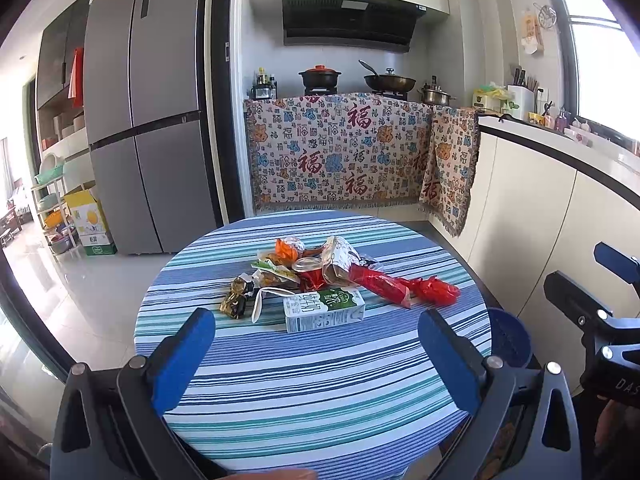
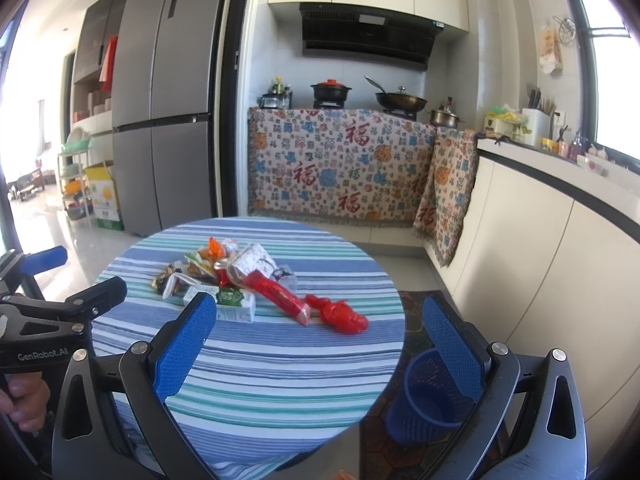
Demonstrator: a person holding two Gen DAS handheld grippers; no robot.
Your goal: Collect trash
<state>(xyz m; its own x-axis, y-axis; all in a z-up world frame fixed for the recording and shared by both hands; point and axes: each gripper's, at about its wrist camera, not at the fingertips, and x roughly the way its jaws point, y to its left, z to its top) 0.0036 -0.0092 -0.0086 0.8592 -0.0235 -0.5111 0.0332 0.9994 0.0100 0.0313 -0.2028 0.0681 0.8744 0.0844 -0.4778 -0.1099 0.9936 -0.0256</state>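
A: What is the largest thing in front of the two tools?
B: A round bench (image 1: 320, 380) under a blue, green and white striped cloth. A blue mesh bin (image 2: 430, 396) stands on the floor at its right edge.

A: And the trash?
B: It lies heaped on the far half of the bench. A green and white milk carton (image 1: 324, 310) lies on its side nearest the viewer, a long red wrapper (image 1: 380, 286) and a crumpled red wrapper (image 1: 438, 290) lie to the right, and a dark gold wrapper (image 1: 236, 298) to the left.

A: Where are the tools relative to it?
B: The left hand-held gripper (image 1: 316, 356) hovers over the near half of the bench, its blue pads spread wide and empty, the carton just beyond and between them. The right hand-held gripper (image 2: 320, 340) is likewise spread and empty; its left pad overlaps the carton in the right wrist view, its right pad the bin, the red wrappers ahead.
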